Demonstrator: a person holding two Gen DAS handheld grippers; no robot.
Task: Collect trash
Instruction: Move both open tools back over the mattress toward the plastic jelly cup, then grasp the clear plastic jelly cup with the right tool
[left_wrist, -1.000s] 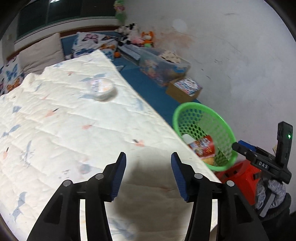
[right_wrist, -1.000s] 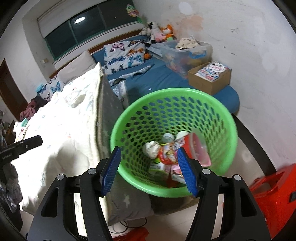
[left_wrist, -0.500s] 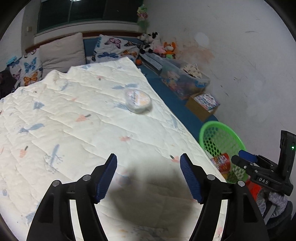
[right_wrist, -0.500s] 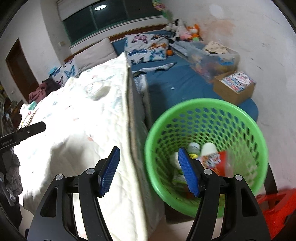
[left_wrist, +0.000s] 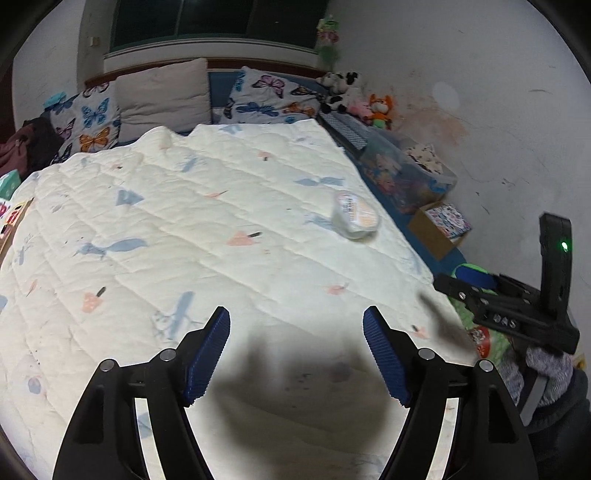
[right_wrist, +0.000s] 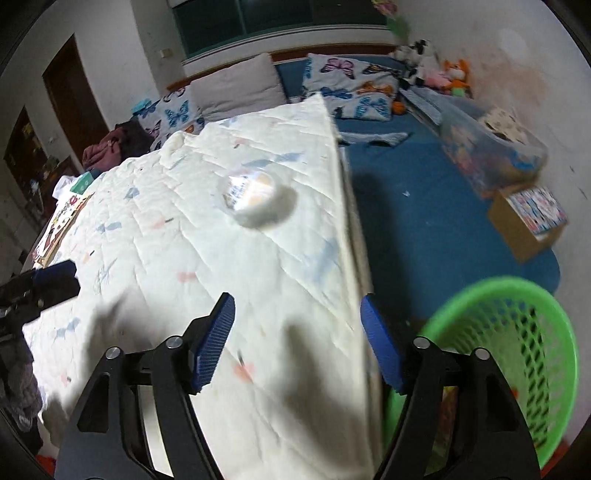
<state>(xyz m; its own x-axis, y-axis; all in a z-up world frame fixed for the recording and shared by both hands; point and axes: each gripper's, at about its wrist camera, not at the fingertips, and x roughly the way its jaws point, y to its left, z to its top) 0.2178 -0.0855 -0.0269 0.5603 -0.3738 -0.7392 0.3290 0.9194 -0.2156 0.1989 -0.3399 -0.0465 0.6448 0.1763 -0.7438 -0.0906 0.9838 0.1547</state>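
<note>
- Looking along the left gripper (left_wrist: 296, 350): jaws apart, nothing between them, aimed down over the quilt (left_wrist: 184, 240); the round cup (left_wrist: 355, 214) lies up-quilt, near the quilt's right edge, well apart from the pads, so a reach looks needed
- Right-wrist view: right gripper (right_wrist: 297, 341) jaws opening, empty, straddling the quilt's right edge; the cup (right_wrist: 251, 194) sits ahead of it on the quilt; green basket (right_wrist: 517, 332) stands just off that edge, likely placed there for short drops

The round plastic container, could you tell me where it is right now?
The round plastic container lies on the white quilt near its right edge, ahead of both grippers.
</note>
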